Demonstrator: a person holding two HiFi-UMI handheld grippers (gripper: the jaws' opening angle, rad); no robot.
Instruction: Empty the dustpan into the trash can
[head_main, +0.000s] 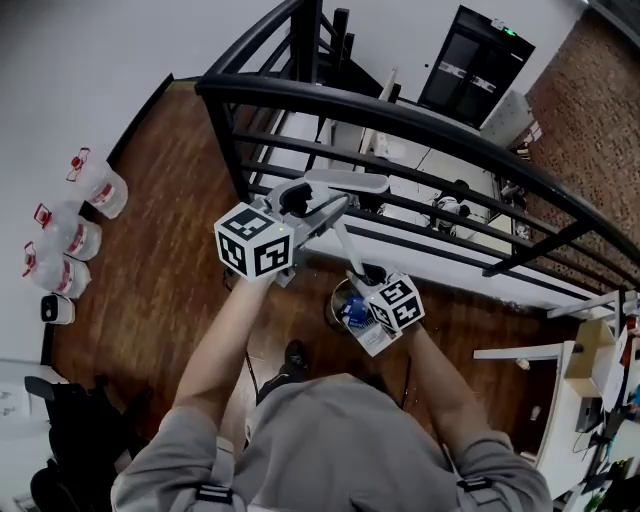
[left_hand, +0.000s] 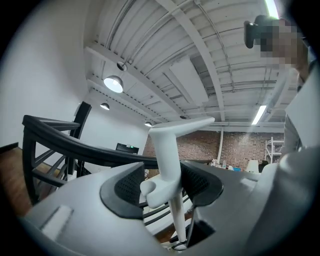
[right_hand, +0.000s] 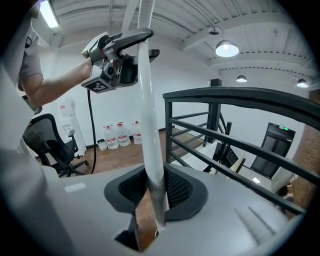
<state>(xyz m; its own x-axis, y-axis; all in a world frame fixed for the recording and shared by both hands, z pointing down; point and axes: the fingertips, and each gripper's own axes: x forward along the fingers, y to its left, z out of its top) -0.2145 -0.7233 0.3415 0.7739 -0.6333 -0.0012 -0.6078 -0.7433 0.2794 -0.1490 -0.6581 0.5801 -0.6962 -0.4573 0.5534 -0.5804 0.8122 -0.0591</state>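
The dustpan has a long white pole (head_main: 343, 243) with a bent white handle (head_main: 350, 182) at its top. My left gripper (head_main: 322, 203) is shut on that handle (left_hand: 167, 150), which sits tight between the dark pads. Lower down, my right gripper (head_main: 366, 284) is shut on the pole (right_hand: 147, 125), which runs upright through its jaws. The right gripper view shows the left gripper (right_hand: 117, 47) high up on the handle. A dark round trash can (head_main: 338, 303) with something blue in it stands on the floor right below the right gripper. The pan end is hidden.
A black metal railing (head_main: 400, 120) runs across just beyond the grippers, with a lower floor behind it. Several water bottles (head_main: 95, 185) stand by the left wall on the wooden floor. A black office chair (right_hand: 50, 140) is behind me and a white desk (head_main: 520, 352) at right.
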